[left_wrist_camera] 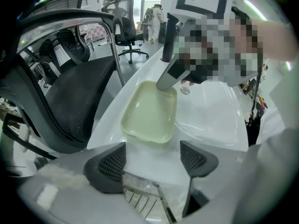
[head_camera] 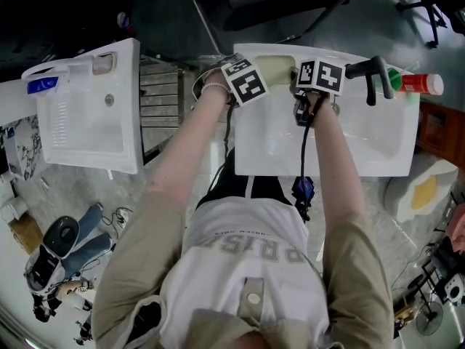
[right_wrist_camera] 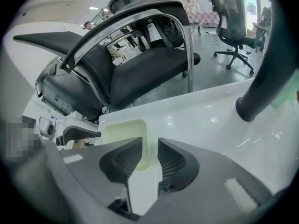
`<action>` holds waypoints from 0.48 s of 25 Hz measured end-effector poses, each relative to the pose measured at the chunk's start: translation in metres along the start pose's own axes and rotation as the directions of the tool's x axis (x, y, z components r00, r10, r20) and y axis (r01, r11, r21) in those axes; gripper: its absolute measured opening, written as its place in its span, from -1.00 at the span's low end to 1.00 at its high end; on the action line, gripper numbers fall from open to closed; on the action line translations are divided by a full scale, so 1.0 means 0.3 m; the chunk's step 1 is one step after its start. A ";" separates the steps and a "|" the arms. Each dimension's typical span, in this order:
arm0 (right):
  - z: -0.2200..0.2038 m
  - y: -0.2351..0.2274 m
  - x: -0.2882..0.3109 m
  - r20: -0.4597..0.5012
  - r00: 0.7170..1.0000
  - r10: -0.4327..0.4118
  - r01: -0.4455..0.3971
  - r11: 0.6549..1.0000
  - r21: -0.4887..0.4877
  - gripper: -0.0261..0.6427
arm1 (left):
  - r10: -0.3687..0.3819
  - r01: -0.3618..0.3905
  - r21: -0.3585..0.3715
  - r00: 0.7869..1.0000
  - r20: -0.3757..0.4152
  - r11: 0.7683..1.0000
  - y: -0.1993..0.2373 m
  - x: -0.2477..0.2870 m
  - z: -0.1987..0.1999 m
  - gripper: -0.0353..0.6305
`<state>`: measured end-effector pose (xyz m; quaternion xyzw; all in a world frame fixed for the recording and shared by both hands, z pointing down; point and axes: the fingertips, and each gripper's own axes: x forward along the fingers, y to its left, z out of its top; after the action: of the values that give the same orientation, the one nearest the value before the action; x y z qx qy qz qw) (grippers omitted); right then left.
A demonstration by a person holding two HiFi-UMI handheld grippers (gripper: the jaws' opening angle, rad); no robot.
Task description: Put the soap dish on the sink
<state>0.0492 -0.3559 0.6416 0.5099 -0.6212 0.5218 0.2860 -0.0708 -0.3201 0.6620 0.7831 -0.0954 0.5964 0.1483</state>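
The soap dish [head_camera: 276, 67], a pale yellow-green rectangular tray, lies flat on the back ledge of the white sink [head_camera: 363, 151], towards its back left corner and left of the black faucet [head_camera: 370, 75]. It sits hollow side up with its smooth inner floor in plain sight. Its long axis runs along the sink's back edge, one short end towards the left corner and the other towards the faucet. The left gripper [left_wrist_camera: 152, 148] hangs at the left end of the ledge with its jaws wide apart, only the white rim of the sink between them and the dish just beyond their tips. The right gripper [right_wrist_camera: 149, 143] points down at the dish's faucet-side end. Its jaws are a narrow gap apart, straddling that end wall, and I cannot see the pads pressing on it. A green and red bottle [head_camera: 418, 83] lies on the ledge past the faucet, and a dark office chair [left_wrist_camera: 79, 101] stands behind the sink.
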 end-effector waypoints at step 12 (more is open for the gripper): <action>0.072 0.043 -0.114 0.183 0.982 0.049 -0.036 0.997 -0.074 -0.46 | 0.055 -0.034 -0.125 0.984 0.172 0.992 0.016 -0.096 0.023 0.25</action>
<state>0.0518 -0.3657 0.6003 0.5323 -0.6738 0.4561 0.2338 -0.0738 -0.3278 0.6331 0.8196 -0.1619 0.5214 0.1735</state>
